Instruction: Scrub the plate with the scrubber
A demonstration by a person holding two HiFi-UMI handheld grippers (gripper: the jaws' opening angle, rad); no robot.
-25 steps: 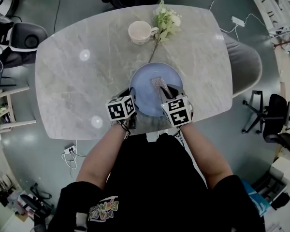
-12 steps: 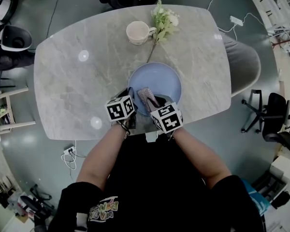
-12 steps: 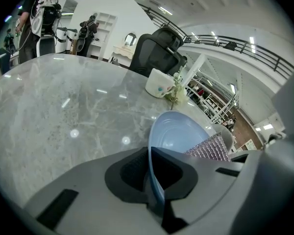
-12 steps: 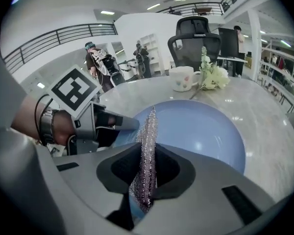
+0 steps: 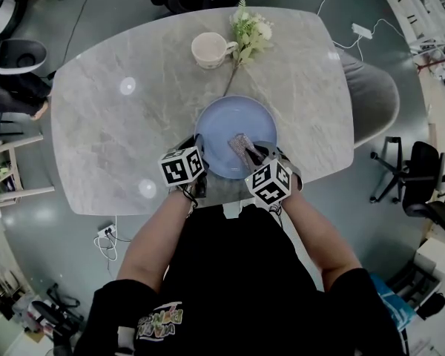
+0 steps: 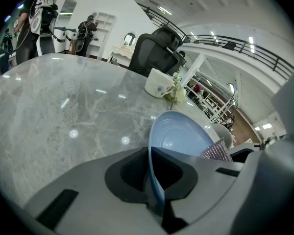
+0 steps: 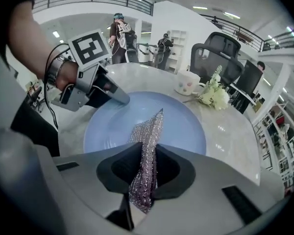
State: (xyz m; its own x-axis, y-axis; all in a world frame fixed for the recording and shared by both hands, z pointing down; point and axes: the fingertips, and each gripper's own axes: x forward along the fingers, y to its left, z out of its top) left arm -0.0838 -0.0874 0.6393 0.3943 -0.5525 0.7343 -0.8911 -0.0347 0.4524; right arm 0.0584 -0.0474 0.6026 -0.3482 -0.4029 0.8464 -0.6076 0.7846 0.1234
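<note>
Two hand-held grippers meet at the near edge of an oval grey marble table [image 5: 119,124] in the head view, both working at a round pale blue plate [image 5: 233,113] that sits just in front of the person. The left gripper [image 5: 198,151] is at the plate's near left rim. The right gripper [image 5: 254,159] comes in from the near right, and a silvery, glittering mesh scrubber [image 5: 241,147] sticks out of it over the lower right part of the plate's well. Beyond the plate stand a cream ceramic cup [image 5: 210,50] and, just beside it, a sprig of white and green flowers [image 5: 252,30]. In the left gripper view the jaws are clamped on the plate's thin rim, which runs edge-on between the dark pads, and a corner of the scrubber shows at the right past the plate. In the right gripper view the jaws are pinched tight on the scrubber, a folded strip whose pointed free end reaches out over the plate's middle; whether the tip touches the surface cannot be told. At the left of that view the left gripper bites the plate's rim, carried by a hand [image 7: 63,78], and a black office chair [image 7: 220,53] stands behind the table.
</note>
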